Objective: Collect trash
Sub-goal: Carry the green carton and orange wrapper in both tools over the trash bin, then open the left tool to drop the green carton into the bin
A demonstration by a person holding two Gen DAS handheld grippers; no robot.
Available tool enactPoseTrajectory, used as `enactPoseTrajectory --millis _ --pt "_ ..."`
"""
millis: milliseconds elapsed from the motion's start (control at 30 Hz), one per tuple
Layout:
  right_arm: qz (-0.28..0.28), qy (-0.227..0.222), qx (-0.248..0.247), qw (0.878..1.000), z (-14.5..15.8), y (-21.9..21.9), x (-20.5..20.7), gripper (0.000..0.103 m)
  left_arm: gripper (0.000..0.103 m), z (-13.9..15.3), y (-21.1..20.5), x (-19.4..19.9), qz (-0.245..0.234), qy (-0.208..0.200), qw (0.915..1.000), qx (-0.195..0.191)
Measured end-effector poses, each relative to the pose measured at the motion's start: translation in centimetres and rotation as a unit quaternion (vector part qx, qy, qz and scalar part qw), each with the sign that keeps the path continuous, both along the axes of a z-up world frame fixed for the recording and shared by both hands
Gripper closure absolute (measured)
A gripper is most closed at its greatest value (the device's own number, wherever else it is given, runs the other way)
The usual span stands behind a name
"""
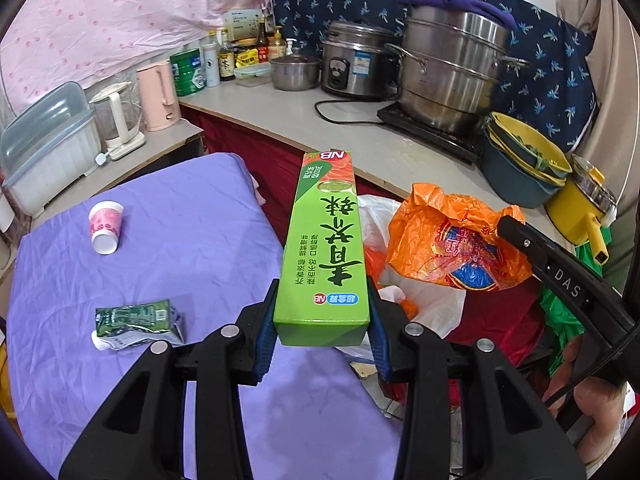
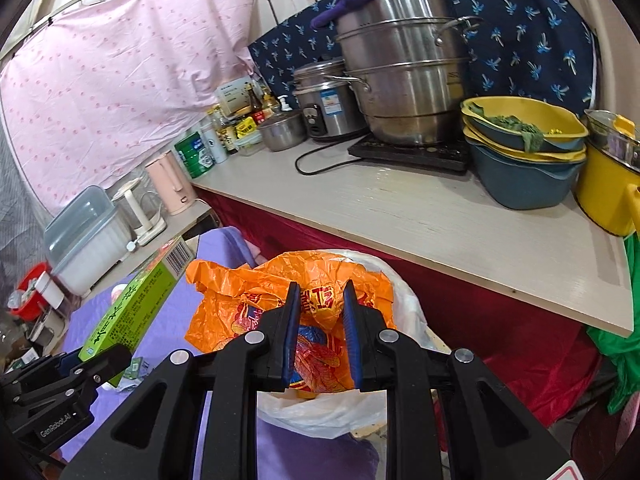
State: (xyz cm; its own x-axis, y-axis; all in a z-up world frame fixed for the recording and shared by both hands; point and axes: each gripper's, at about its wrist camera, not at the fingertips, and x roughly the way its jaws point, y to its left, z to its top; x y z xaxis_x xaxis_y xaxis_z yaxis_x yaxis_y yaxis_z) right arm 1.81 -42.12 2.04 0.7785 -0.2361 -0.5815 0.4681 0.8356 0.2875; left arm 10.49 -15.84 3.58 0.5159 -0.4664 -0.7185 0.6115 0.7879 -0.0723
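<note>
My left gripper is shut on a long green toothpaste box and holds it above the purple cloth, pointing toward the counter; the box also shows in the right wrist view. My right gripper is shut on an orange plastic bag, held over a white bag. In the left wrist view the orange bag hangs right of the box. A crushed green carton and a pink paper cup lie on the cloth.
A purple-covered table is at the left. A counter carries a steel steamer pot, a rice cooker, stacked basins, kettles and bottles. A yellow pot stands at the right.
</note>
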Motion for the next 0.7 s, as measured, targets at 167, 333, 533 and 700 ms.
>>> enactPoseTrajectory --millis 167,333,533,700 --pt "-0.011 0.009 0.007 1.0 -1.2 -1.3 -0.2 0.083 0.066 -1.4 -1.5 0.0 -0.009 0.011 0.9998 0.014" --pt "-0.021 0.018 0.011 1.0 -2.3 -2.3 -0.3 0.083 0.065 -2.9 -2.7 0.3 -0.017 0.026 0.9992 0.027" --pt "-0.025 0.027 0.017 0.999 -3.3 -2.7 0.0 0.083 0.064 -3.9 -4.0 0.6 -0.024 0.031 0.9986 0.036" --pt "-0.026 0.032 0.02 0.999 -3.8 -2.9 0.6 0.083 0.063 -4.3 -5.0 1.0 -0.028 0.029 0.9984 0.041"
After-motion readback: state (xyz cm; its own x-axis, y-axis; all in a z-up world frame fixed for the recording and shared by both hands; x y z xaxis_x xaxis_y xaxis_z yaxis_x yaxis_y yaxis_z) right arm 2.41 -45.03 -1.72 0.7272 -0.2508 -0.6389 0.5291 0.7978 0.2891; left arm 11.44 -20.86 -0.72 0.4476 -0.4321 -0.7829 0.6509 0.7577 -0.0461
